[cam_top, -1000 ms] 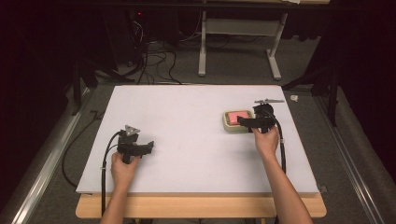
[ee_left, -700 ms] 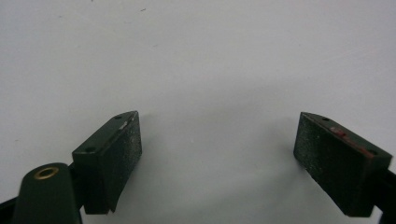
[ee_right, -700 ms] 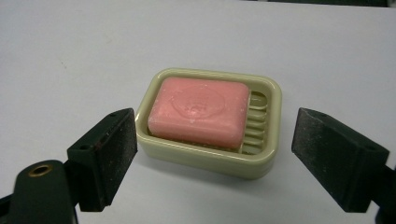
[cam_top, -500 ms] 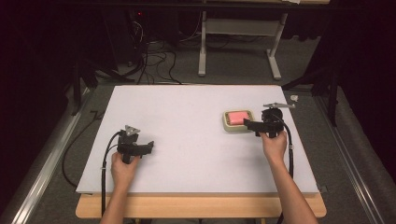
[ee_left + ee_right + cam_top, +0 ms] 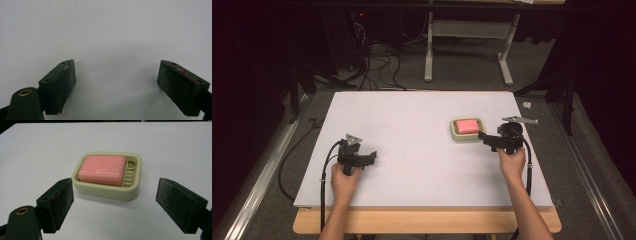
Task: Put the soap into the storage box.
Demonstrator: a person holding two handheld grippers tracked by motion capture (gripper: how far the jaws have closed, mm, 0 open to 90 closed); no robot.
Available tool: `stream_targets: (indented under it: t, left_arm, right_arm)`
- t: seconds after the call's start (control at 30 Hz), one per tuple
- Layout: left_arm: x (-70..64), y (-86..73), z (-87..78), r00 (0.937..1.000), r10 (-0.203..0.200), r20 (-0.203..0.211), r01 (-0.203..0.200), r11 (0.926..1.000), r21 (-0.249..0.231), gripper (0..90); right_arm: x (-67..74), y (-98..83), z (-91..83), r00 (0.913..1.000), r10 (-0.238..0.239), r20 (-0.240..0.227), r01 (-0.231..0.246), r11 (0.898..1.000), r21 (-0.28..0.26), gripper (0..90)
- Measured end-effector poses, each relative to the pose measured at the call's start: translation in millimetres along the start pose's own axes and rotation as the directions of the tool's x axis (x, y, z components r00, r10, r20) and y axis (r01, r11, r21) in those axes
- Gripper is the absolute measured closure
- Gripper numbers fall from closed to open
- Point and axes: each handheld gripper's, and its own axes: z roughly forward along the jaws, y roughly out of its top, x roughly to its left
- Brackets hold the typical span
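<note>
A pink bar of soap [image 5: 101,168] lies in a pale green ribbed soap dish [image 5: 110,191] on the white table, toward its right side. The high view shows the soap [image 5: 468,125] sitting in the dish [image 5: 457,136]. My right gripper [image 5: 116,186] is open just short of the dish with its jaws wide apart and nothing between them. From above, that right gripper [image 5: 484,136] sits at the dish's right front corner. My left gripper [image 5: 371,156] rests at the front left of the table. It is open over bare table [image 5: 117,67] and holds nothing.
The white table top [image 5: 412,125] has a wooden front edge [image 5: 427,222]. Behind the table, cables [image 5: 377,65] and a desk frame [image 5: 462,45] stand on the floor. A small pale object [image 5: 527,105] lies off the table's far right corner.
My right gripper has drawn back to the right, from over the soap dish to beside it. The dish and soap stay in place. The left gripper has not moved.
</note>
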Motion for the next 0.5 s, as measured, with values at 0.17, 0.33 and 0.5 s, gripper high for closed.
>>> stream_targets:
  t: [0.17, 0.33, 0.5]
  left_arm:
    - [0.0, 0.0, 0.0, 1.0, 0.0, 0.0, 0.0, 1.0, 0.0, 15.6]
    - [-0.1, 0.0, 0.0, 1.0, 0.0, 0.0, 0.0, 1.0, 0.0, 15.6]
    - [0.0, 0.0, 0.0, 1.0, 0.0, 0.0, 0.0, 1.0, 0.0, 15.6]
  right_arm:
    - [-0.9, -3.1, -6.8, 1.0, -0.008, -0.002, 0.008, 1.0, -0.005, 15.2]
    - [0.2, -8.7, -15.7, 0.9997, -0.023, -0.006, 0.023, 1.0, -0.012, 15.5]
    - [1.9, -13.9, -19.5, 0.9995, -0.029, -0.012, 0.028, 1.0, -0.01, 15.7]
